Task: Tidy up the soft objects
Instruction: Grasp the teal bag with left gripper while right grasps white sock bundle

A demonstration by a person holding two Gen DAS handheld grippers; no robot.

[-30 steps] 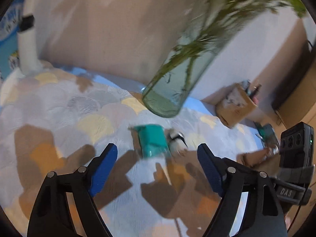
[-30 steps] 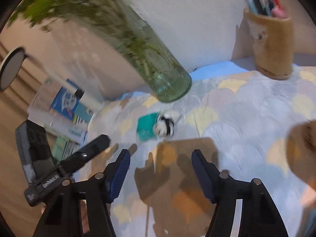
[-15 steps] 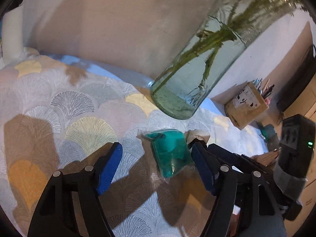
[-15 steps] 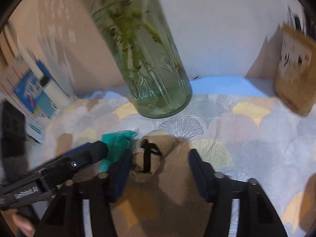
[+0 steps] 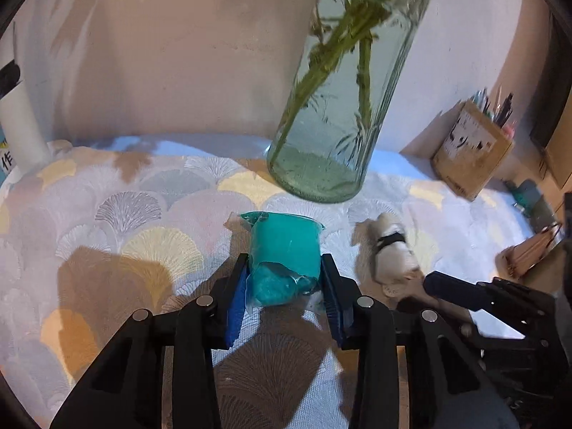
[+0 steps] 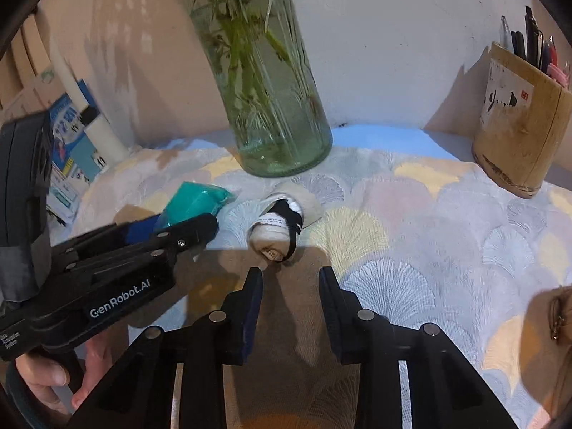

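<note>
warm dim light, hard shadows on the tablecloth [image 5: 125, 214]; fisheye bends edges, corners black.

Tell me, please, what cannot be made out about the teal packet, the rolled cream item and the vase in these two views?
- Teal packet: right wrist view, near end hidden by the left gripper, whose jaws are closing around it.
- Rolled cream item: left wrist view, blurred; its printed label is too small in both.
- Glass vase: top cut off by the upper edge in both views.

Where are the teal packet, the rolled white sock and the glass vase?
teal packet [image 5: 286, 250]: left wrist view, middle of its wrapped body.
rolled white sock [image 6: 277, 228]: right wrist view, on the roll's front.
glass vase [image 6: 282, 136]: right wrist view, lower glass wall.
</note>
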